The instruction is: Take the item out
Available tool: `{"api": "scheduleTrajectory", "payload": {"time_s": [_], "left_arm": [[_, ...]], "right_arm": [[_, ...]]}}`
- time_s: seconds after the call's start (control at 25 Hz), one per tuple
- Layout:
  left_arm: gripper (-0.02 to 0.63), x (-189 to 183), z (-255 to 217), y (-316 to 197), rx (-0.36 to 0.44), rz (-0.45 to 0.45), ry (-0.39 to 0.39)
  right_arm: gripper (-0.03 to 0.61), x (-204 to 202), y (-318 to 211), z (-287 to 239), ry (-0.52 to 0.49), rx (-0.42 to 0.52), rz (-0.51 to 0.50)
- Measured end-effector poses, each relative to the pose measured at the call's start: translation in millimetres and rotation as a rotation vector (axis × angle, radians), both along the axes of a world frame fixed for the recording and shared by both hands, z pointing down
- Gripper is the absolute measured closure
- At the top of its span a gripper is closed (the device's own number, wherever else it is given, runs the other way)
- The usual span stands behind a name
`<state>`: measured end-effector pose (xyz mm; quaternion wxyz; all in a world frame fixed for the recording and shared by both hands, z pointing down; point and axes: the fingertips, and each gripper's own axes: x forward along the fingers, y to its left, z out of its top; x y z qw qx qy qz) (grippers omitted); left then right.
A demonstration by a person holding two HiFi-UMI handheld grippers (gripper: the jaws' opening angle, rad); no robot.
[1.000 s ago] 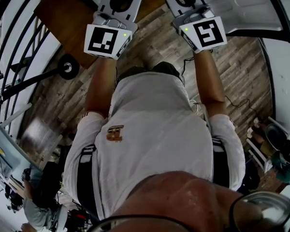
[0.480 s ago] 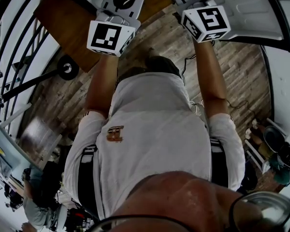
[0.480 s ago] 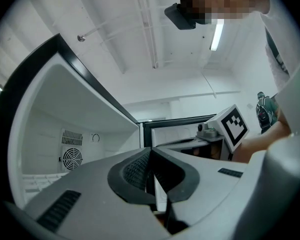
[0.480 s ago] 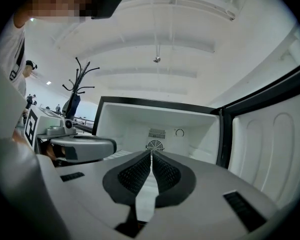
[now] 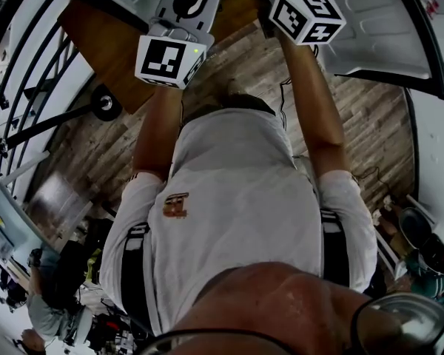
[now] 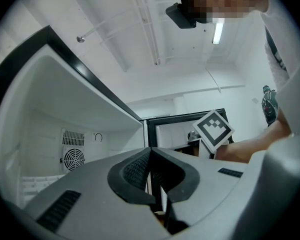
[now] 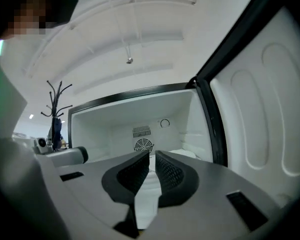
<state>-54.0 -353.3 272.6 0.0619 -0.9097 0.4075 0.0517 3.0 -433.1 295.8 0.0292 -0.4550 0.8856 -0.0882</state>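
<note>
the right gripper is now farther ahead and rolled, facing the open fridge. it seems pressed together and empty, like the left gripper.

Head view, wearer:
- White short-sleeved T-shirt with a small orange-brown logo toward 9 o'clock on the shirt.
- Two dark shoulder straps run down the shirt, one at 8 o'clock of the frame and one at 4 o'clock. Each is crossed by a pale band near its upper end.
- Glasses with a thin dark rim, at 5 o'clock.

Gripper views:
- Left gripper: matt grey shell, black ribbed pads, and a dark slotted inset on each shell half.
- Right gripper: same grey shell and the same black ribbing.

Each gripper carries a white marker cube printed with black square codes. The left cube is at 11 o'clock and the right cube at 1 o'clock. Each has a small green light.
</note>
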Motion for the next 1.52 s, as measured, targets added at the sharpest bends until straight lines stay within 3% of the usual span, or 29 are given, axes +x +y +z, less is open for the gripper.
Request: {"api": "scheduleTrajectory", "payload": {"time_s": [0.24, 0.32, 0.4, 1.0, 1.52], "left_arm": [[0.595, 4, 7, -8, -0.013, -0.024, -0.003], [0.595, 6, 9, -10, -0.021, -0.031, -0.004], [0.595, 8, 12, -11, -0.026, -0.036, -0.004], [0.595, 13, 16, -19, -0.030, -0.068, -0.017], [0.595, 0, 19, -22, -0.042, -0.110, -0.038]], "right_arm": [[0.530, 14, -26, 17, -0.152, -0.117, 0.035], [0.437, 17, -32, 22, -0.192, -0.154, 0.038], [0.425, 19, -38, 28, -0.232, -0.185, 0.044], [0.423, 31, -82, 62, -0.671, -0.459, 0.124], [0.423, 19, -108, 82, -0.837, -0.607, 0.130]]}}
